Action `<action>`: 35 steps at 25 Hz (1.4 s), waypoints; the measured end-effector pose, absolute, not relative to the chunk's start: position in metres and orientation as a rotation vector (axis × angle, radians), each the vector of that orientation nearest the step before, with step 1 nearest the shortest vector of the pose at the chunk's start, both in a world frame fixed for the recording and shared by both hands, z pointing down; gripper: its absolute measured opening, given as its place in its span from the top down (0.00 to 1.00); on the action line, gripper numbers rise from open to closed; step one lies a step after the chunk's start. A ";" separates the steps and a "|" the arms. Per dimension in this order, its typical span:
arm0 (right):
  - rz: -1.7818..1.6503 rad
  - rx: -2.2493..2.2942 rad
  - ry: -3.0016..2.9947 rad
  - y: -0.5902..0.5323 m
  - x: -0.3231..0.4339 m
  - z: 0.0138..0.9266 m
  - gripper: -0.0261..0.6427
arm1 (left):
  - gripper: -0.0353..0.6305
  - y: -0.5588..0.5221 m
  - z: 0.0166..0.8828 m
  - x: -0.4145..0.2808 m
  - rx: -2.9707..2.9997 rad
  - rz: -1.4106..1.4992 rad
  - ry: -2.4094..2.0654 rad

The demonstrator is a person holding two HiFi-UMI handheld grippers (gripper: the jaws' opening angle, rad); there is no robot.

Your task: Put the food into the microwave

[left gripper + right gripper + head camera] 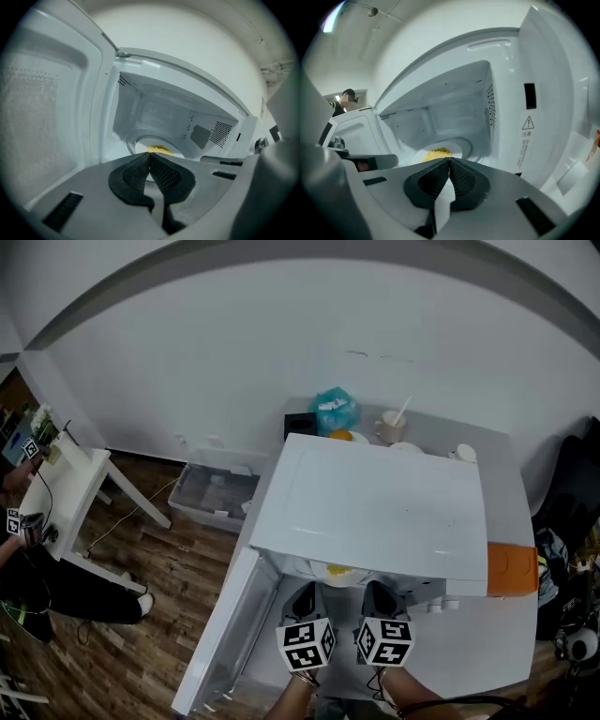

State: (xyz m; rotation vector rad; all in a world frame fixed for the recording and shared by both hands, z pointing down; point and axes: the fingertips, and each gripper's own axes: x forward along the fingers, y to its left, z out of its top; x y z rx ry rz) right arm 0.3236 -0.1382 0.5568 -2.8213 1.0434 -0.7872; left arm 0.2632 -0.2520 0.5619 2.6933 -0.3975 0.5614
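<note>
A white microwave [375,507] stands on a grey table with its door [217,638] swung open to the left. Inside, yellow food [336,570] lies on a white plate on the turntable. Both grippers hover side by side just in front of the opening, the left gripper [302,601] beside the right gripper [380,599]. In the left gripper view the left gripper [149,154] is shut on nothing, with the food [159,150] just beyond its tips. The right gripper [449,160] is likewise shut and empty, short of the food [437,153] on its plate [457,149].
Behind the microwave stand a teal bag [335,411] and a cup with a spoon [390,427]. An orange object [511,568] lies at the microwave's right. On the wooden floor sit a clear plastic bin [211,491] and a white table [66,488], with a person [37,587] at far left.
</note>
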 end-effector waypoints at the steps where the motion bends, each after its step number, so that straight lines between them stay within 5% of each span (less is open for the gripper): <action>1: -0.791 -2.820 1.059 -0.137 0.319 0.555 0.93 | 0.94 -0.249 0.560 0.259 2.691 0.564 -0.395; 35: -0.706 -2.819 1.244 -0.080 0.227 0.495 0.93 | 0.94 -0.169 0.502 0.169 2.745 0.534 -0.311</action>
